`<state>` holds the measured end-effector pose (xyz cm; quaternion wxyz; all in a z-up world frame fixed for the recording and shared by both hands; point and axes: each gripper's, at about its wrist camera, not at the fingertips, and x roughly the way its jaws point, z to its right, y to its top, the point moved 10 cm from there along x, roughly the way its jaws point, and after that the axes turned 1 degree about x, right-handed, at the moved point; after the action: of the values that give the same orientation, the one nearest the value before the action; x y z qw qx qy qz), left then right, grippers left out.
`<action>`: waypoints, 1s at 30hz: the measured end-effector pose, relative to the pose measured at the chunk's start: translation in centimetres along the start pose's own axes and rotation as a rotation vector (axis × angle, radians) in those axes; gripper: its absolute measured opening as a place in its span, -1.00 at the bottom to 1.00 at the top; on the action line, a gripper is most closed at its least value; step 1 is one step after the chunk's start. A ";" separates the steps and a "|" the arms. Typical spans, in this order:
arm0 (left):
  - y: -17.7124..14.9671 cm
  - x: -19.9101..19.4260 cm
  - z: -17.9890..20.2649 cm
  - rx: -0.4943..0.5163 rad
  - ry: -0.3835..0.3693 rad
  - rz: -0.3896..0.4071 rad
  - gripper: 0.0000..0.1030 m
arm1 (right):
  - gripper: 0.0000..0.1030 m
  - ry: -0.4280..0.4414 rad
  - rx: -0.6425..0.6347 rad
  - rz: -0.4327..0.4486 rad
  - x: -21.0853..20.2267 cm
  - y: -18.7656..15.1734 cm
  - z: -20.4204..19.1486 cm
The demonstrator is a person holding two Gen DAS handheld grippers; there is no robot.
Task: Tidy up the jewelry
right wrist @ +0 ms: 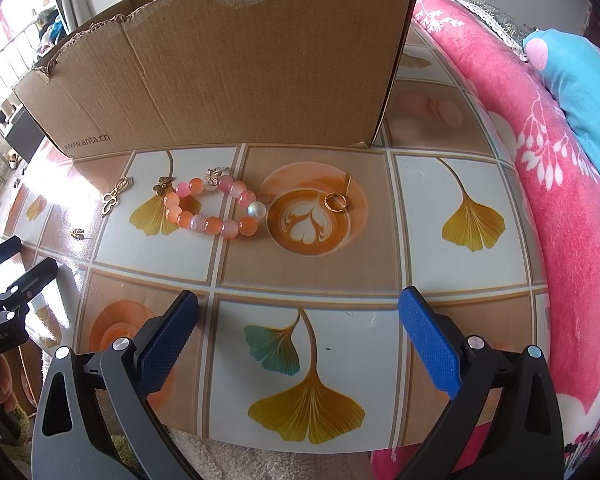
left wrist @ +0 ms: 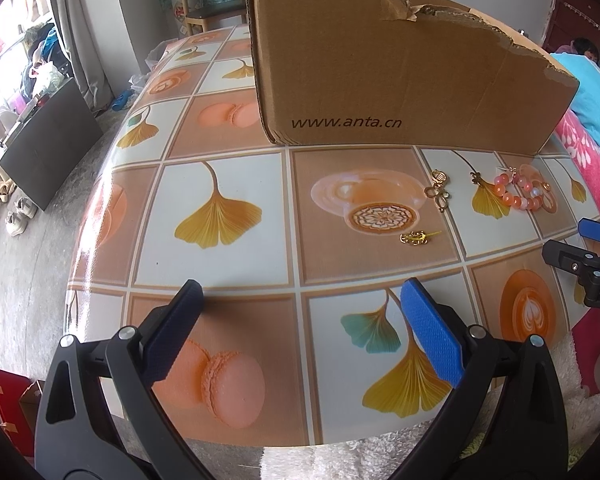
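A pink and orange bead bracelet lies on the patterned table in front of a torn cardboard box. It also shows in the left wrist view. A gold ring lies right of it. A gold clasp charm and a small gold leaf pin lie to the left. A small gold butterfly piece touches the bracelet. My left gripper is open and empty, near the table's front edge. My right gripper is open and empty, short of the bracelet.
The cardboard box stands upright across the back of the table. A pink blanket and blue cushion lie along the right edge. A white fluffy cloth is at the front. The right gripper shows at the left wrist view's right edge.
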<state>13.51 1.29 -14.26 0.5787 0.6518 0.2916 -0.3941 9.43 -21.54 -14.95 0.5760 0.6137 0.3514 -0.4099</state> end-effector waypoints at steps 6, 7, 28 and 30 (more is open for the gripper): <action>-0.1 0.1 0.0 0.000 0.000 0.003 0.87 | 0.88 0.002 -0.004 -0.007 0.0 0.2 0.0; -0.1 0.1 0.0 0.001 0.000 0.003 0.87 | 0.88 0.002 -0.004 -0.006 0.0 0.1 0.0; 0.1 0.1 0.2 0.018 -0.001 0.008 0.87 | 0.88 0.009 -0.008 0.015 -0.4 0.0 -0.1; 0.2 0.0 0.3 0.025 0.004 0.005 0.87 | 0.88 0.004 -0.007 0.012 -0.4 0.0 0.1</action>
<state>13.64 1.01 -14.21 0.5710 0.6604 0.2861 -0.3951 9.28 -21.61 -14.55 0.5799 0.6148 0.3502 -0.4038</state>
